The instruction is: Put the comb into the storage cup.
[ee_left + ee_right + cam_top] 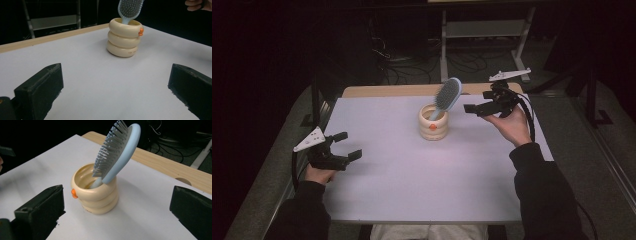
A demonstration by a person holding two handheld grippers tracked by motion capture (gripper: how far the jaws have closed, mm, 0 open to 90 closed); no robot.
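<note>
A cream ribbed cup [433, 123] [124, 37] [96, 194] with a small orange knob stands at the middle of the white table [412, 170]. A light blue hairbrush [447, 96] [130, 8] [117, 151] stands in it, handle down, head leaning up and to the right. My right gripper [479, 107] [117, 216] hovers open just right of the brush head, holding nothing. My left gripper [348, 146] [115, 93] rests open near the table's left edge, pointing toward the cup, far from it.
A wooden strip [412, 90] runs along the table's far edge. Behind it stand a metal shelf frame [484, 35] and loose cables [402, 62] on the dark floor. Bare white surface lies between both grippers and the cup.
</note>
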